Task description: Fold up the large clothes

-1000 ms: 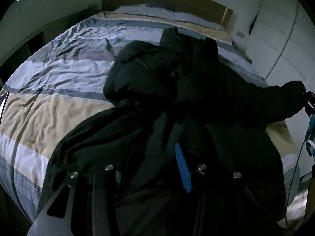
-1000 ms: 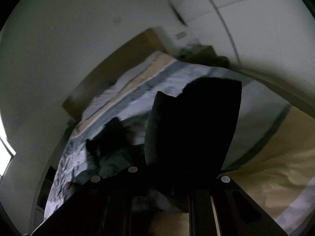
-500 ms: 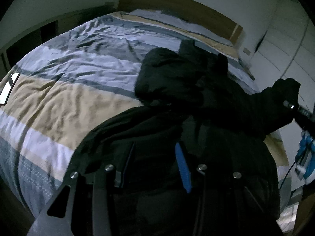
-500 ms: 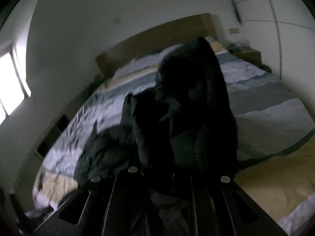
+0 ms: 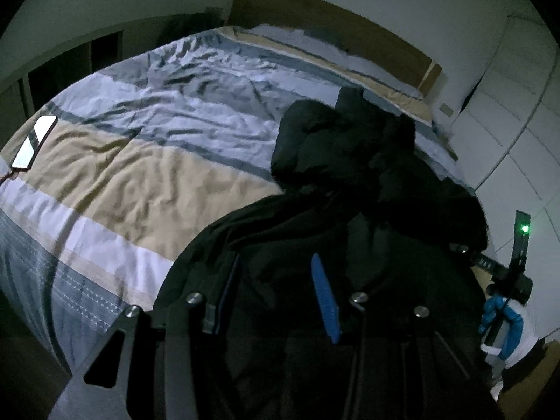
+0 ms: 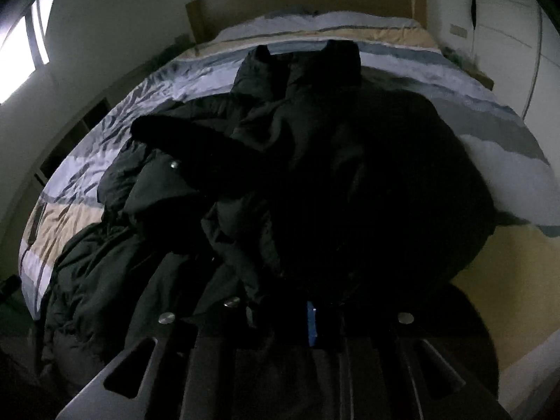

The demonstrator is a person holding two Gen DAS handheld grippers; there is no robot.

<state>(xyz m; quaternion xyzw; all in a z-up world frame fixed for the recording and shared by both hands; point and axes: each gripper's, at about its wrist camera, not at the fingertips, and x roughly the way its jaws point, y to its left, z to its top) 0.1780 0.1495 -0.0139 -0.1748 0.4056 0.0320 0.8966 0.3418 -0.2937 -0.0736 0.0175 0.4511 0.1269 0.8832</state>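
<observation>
- A black padded jacket (image 5: 357,210) is lying on the bed (image 5: 147,161), bunched over the right half of the striped cover and reaching to the near edge.
- The jacket's long axis is running from the foot of the bed toward the headboard (image 6: 301,3); the collar end is pointing at the headboard and the hem end is sitting nearest both tools.
- The left tongs (image 5: 276,301) are standing part-open, with dark fabric lying between and over the fingers. Whether the pads are pinching cloth cannot be told, since the blue pad (image 5: 325,301) is showing bare.
- The right tongs (image 6: 290,318) are buried in folds of the jacket; the dim light and the overlapping cloth are hiding the gap, so their state cannot be told.
- In the left view, the right tool is appearing at the jacket's right edge, held by a blue-gloved hand (image 5: 504,329), and is touching or just beside a sleeve end.
- One sleeve (image 6: 196,154) is sticking out to the left, across the body of the garment.
- A flat mirror-like object (image 5: 33,143) is lying near the left edge of the bed, well apart from the jacket.
- Judgement: the garment is not yet folded; it is heaped and needs spreading along its long axis. Both tools are sitting at the hem end, the left one nearer the middle and the right one nearer the right side.
</observation>
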